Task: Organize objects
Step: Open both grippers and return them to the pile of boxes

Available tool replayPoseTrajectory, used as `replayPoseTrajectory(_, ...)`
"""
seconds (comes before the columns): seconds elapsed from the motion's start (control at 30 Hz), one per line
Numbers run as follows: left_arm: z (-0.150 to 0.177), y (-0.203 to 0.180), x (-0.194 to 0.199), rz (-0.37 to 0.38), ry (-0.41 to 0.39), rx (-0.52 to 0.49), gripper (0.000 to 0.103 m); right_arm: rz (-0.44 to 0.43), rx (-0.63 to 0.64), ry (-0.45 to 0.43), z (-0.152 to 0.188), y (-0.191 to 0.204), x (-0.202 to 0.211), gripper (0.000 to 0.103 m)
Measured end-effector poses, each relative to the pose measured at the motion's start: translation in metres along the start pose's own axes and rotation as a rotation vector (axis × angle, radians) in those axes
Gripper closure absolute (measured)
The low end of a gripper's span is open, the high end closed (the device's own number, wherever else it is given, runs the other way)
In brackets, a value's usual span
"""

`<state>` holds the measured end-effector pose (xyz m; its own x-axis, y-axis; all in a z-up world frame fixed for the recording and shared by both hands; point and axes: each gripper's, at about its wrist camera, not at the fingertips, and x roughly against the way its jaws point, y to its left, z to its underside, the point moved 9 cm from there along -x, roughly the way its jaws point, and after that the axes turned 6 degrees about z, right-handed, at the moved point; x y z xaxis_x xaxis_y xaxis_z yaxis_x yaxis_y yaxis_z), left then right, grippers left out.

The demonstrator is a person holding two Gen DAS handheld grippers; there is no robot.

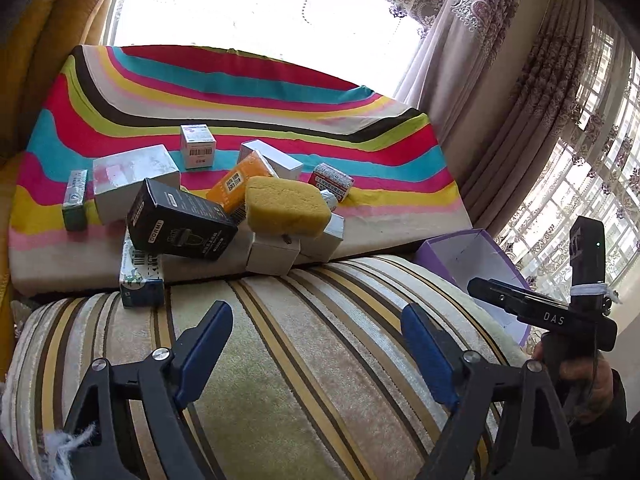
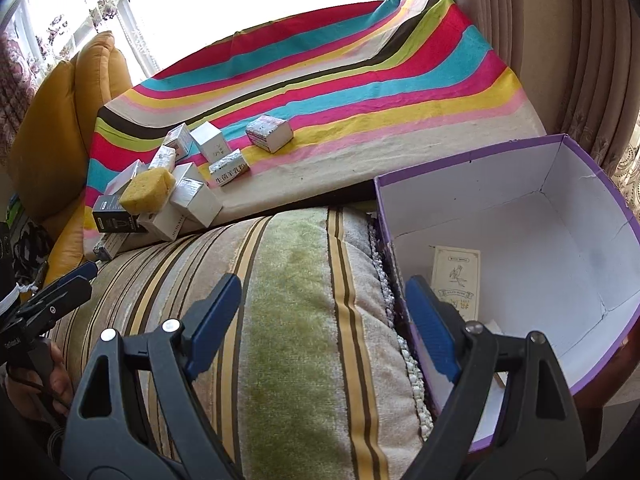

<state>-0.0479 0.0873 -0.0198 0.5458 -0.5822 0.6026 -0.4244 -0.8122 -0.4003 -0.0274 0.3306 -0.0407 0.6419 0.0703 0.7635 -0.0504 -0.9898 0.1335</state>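
Item, nearest: my left gripper [image 1: 318, 344], blue pads spread wide with nothing between them, over the striped cushion [image 1: 304, 380]. My right gripper [image 2: 322, 320] is likewise released and empty above the same cushion; its right pad overlaps the near wall of the purple box [image 2: 592, 148] in the picture.

Item, cross-views: the left camera catches my right gripper from the side at 3 o'clock, with a hand [image 1: 576, 364] on its handle. The right camera catches my left gripper at 9 o'clock, with the other hand [image 2: 44, 380] below it.

Item, purple box: the right view looks straight into it at 3 o'clock, with white walls and a printed card [image 2: 456, 276] flat on the floor. The left view gives only its rim and one inner wall at 2 o'clock, and the card is hidden.

Item, the pile to organize, farther off on the rainbow-striped cloth [image 1: 256, 92]: the yellow sponge [image 1: 286, 206] sits atop white boxes at the cloth's near edge, at 12 o'clock in the left view and 10 o'clock in the right. Beside it are the black carton [image 1: 180, 220], the orange packet [image 1: 236, 186], and the barcode cube [image 1: 197, 146] behind. The orange packet shows only in the left view.

Item, farthest: curtains [image 1: 500, 40] and bright window.
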Motion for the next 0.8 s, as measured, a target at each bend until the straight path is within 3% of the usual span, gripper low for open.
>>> replayPoseTrajectory(0.37, -0.035, 0.058, 0.018, -0.119, -0.032, -0.048, 0.019, -0.093, 0.0, -0.031, -0.017, 0.066, -0.015, 0.012)
replayPoseTrajectory(0.8, -0.063, 0.097, -0.012, -0.164, 0.084, -0.232, 0.019, -0.151, 0.05, -0.04, -0.034, 0.13, -0.031, 0.007)
